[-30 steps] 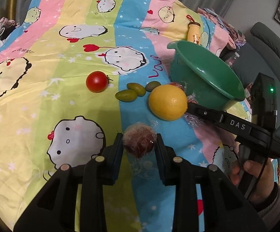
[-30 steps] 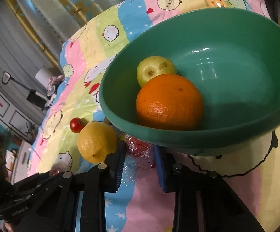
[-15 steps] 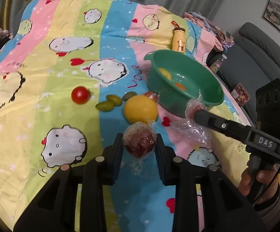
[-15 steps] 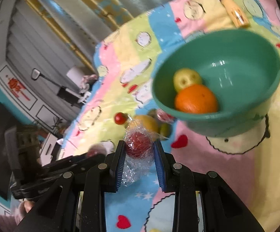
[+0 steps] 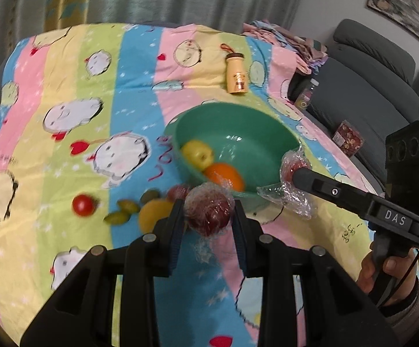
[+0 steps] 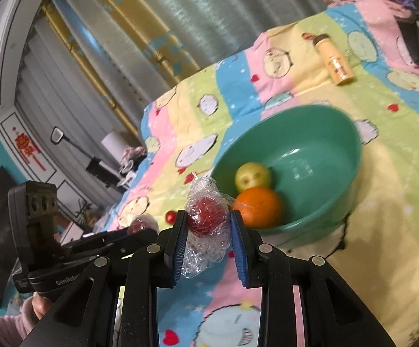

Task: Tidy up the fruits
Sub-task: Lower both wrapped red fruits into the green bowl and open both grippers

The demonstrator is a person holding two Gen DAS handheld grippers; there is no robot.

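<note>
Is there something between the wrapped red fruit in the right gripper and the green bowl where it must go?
Nothing visible blocks it. The right gripper holds the wrapped red fruit near the green bowl, whose far side lies bare.

The light is soft and a bit dim. A white shine sits inside the green bowl (image 6: pixel 310 156). The small tomato (image 5: pixel 83 204) at 9 o'clock looks smeared. Both pictures bend at the edges, with black corners. The orange (image 6: pixel 258 207) is fuzzy.
</note>
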